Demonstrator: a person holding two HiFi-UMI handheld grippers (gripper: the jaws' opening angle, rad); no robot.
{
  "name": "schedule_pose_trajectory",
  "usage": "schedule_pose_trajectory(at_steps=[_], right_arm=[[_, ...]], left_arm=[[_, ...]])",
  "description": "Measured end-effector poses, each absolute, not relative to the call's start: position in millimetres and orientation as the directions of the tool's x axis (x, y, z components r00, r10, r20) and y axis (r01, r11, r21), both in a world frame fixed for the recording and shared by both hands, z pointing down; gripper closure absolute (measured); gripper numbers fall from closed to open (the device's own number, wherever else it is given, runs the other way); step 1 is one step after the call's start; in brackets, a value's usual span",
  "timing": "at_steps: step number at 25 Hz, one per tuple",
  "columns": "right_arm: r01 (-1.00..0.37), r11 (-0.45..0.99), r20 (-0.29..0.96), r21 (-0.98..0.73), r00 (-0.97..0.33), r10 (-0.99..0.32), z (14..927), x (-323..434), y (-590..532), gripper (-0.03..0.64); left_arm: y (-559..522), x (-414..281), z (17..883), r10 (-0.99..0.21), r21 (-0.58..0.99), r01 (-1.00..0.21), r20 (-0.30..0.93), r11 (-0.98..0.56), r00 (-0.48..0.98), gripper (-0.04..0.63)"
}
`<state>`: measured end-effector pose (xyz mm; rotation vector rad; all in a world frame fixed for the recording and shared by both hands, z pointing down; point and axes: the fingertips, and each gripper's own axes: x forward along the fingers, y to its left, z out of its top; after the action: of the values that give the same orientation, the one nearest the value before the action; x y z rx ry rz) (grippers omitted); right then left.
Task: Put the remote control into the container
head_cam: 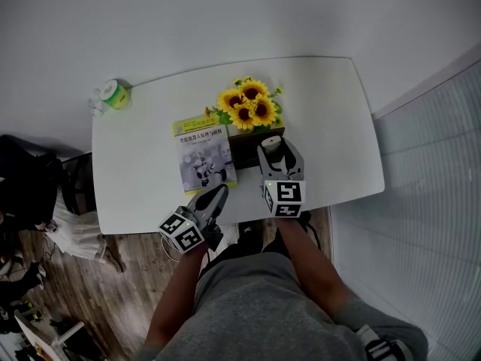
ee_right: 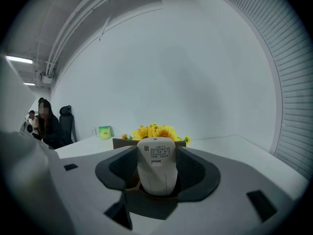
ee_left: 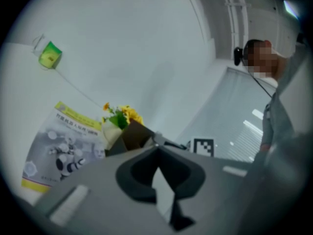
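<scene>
White table (head_cam: 331, 126), seen from above

I see a green mug (head_cam: 114, 95) at its far left corner, a booklet (head_cam: 204, 155) with a robot on its cover lying flat mid-table, a dark container (head_cam: 242, 149) just beside it, and sunflowers (head_cam: 248, 105) at the container's far side.

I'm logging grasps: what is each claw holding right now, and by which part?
The right claw pinches the white remote control by its two long side edges, label side toward its camera. The left claw is shut and empty.
</scene>
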<state>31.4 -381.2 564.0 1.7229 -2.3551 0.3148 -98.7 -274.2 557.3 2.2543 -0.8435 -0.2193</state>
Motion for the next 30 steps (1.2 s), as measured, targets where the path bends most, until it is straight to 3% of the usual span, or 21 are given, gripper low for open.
schedule_pose_trajectory(at_steps=[15,30], right_arm=[[-0.960,0.279,0.429,-0.038,-0.267,-0.863,601.5,34.1,-381.2,0.359],[-0.953,0.301,0.488,-0.028,-0.276,-0.828,619.3,31.4,-377.6,0.359]], left_arm=[[-274.2,-89.6,575.4,-0.622,0.706,-0.500,0.107,-0.502,0.775,0.597],[-265.1,-88.7,584.5,-0.624,0.715,-0.515,0.142,-0.472,0.769,0.597]])
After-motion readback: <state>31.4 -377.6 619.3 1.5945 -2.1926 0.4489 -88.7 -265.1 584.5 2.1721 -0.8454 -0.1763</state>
